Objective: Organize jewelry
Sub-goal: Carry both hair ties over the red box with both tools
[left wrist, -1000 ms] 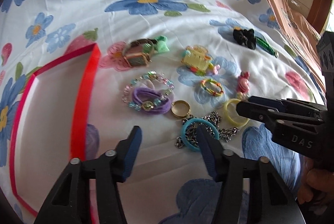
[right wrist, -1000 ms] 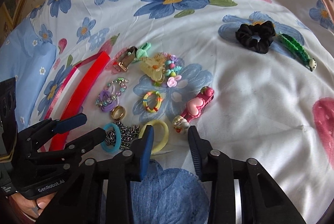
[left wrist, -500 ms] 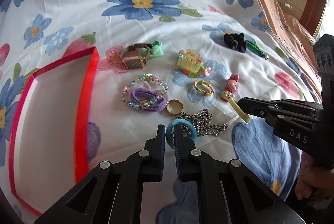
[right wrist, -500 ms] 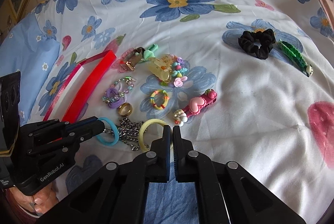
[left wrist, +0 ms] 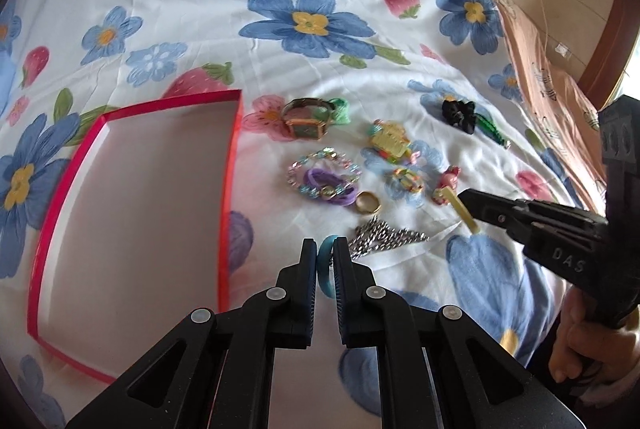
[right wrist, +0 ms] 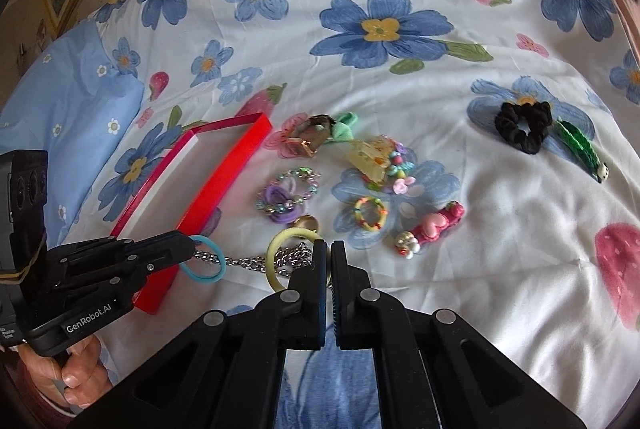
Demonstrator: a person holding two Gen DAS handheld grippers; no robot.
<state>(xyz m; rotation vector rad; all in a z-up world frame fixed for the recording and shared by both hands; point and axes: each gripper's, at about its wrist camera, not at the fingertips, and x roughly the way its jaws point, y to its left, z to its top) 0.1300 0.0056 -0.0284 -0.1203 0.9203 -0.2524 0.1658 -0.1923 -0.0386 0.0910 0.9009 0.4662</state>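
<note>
My left gripper (left wrist: 324, 249) is shut on a blue hair ring (left wrist: 325, 261), lifted off the sheet; it also shows in the right wrist view (right wrist: 206, 260). My right gripper (right wrist: 329, 249) is shut on a yellow hair ring (right wrist: 280, 249), seen edge-on in the left wrist view (left wrist: 464, 211). A silver chain (left wrist: 384, 235) trails under both rings. A red-rimmed white tray (left wrist: 230, 169) lies to the left, with nothing in it. On the sheet lie a watch (left wrist: 306, 123), a bead bracelet with purple tie (left wrist: 326, 181), a gold ring (left wrist: 368, 203) and hair clips (left wrist: 390, 141).
A black scrunchie (right wrist: 522, 127) and a green clip (right wrist: 580, 149) lie far right. A pink heart clip (right wrist: 434, 227) and a small beaded ring (right wrist: 370, 213) lie near my right gripper. A blue pillow (right wrist: 60, 109) is at left. The flowered bedsheet (right wrist: 480, 269) covers everything.
Both grippers closed on their rings, blue in the left and yellow in the right, and then lifted them off the sheet. The chain got pulled straighter.
</note>
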